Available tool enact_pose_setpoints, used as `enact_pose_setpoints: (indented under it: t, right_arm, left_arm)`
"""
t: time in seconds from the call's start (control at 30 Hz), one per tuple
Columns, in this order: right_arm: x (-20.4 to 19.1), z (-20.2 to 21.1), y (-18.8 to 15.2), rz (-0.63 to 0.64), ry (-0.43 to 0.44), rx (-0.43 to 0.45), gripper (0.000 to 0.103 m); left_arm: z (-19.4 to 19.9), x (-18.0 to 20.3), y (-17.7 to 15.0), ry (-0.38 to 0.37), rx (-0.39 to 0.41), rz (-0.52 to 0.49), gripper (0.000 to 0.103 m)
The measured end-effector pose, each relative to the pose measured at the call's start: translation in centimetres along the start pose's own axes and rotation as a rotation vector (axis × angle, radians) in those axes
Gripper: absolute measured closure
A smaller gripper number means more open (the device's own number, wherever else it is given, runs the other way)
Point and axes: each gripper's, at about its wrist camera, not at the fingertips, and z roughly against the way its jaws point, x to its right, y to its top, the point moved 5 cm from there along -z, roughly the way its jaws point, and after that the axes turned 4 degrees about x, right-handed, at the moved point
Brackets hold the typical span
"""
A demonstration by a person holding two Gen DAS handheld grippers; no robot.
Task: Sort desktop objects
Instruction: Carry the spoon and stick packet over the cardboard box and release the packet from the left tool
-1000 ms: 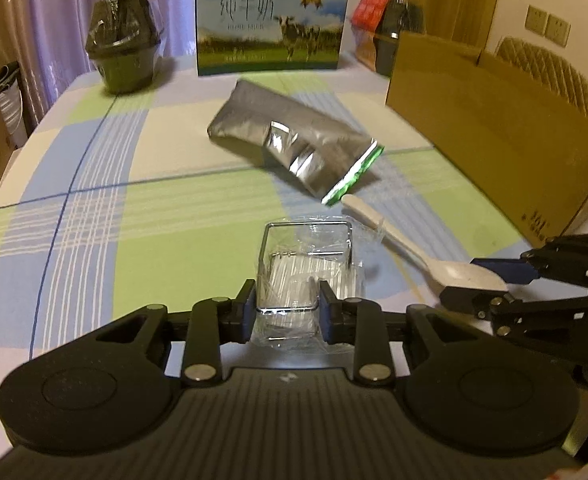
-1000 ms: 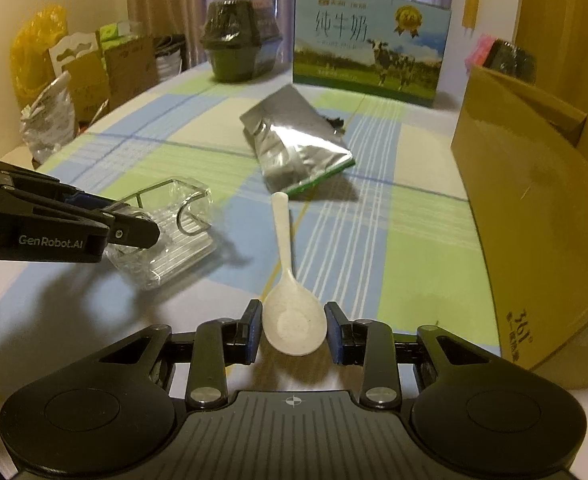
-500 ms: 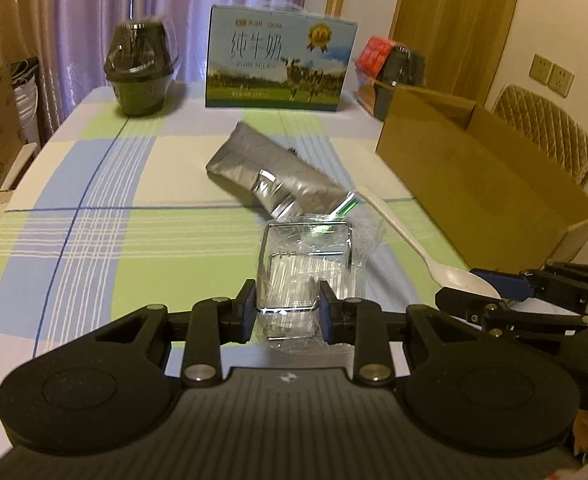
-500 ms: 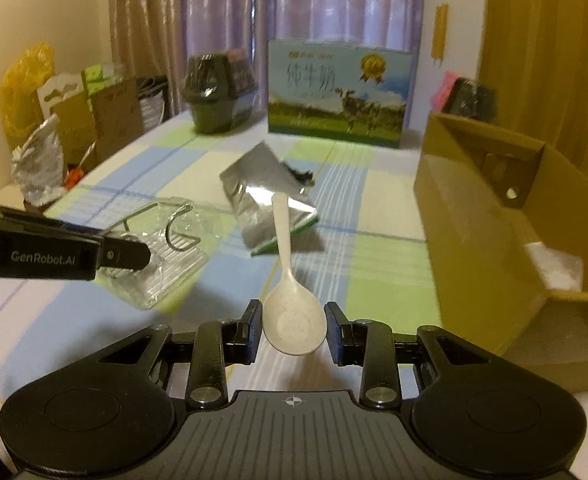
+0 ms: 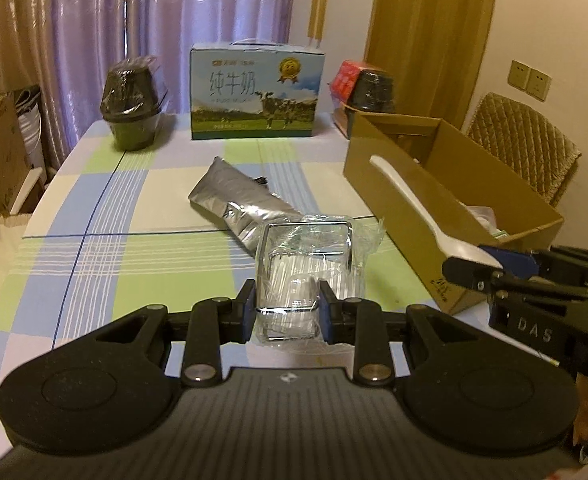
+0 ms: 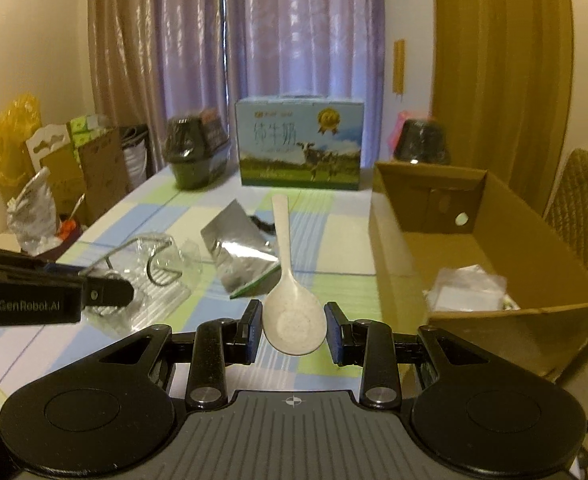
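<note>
Left tool (image 5: pixel 287 307) is clenched on a wire-framed item in clear plastic wrap (image 5: pixel 308 268); right tool (image 6: pixel 293 330) grips a white plastic spoon (image 6: pixel 289 300) by its bowl, handle pointing ahead. Both loads have risen off the tabletop (image 5: pixel 105 240) over the last second and now hang clear of it. The open cardboard box (image 6: pixel 490 248) has come fully into view ahead and to the right of the right tool, with some clear packaging already inside. A silver foil pouch (image 5: pixel 237 200) remains on the tabletop ahead of both tools. Judgement: pick-up complete for both items; transfer toward the box appears under way, pouch still to be sorted.
</note>
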Motion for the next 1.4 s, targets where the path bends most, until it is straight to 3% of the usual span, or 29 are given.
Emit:
enact_pose_setpoints:
  t: [0.53, 0.8, 1.4]
  right_arm:
    - [4.5, 4.9, 2.1, -0.05, -0.082, 0.081, 0.073]
    - [7.9, 6.8, 4.2, -0.068, -0.152, 0.13, 0.073]
    - [17.0, 6.2, 5.0, -0.12, -0.246, 0.124, 0.073]
  left_arm:
    - [2.5, 5.1, 1.4, -0.062, 0.038, -0.056, 0.077]
    - [2.3, 7.8, 3.6, -0.118, 0.074, -0.075, 0.077]
    - [-3.9, 16.3, 7.7, -0.231, 0.06, -0.132, 0.077]
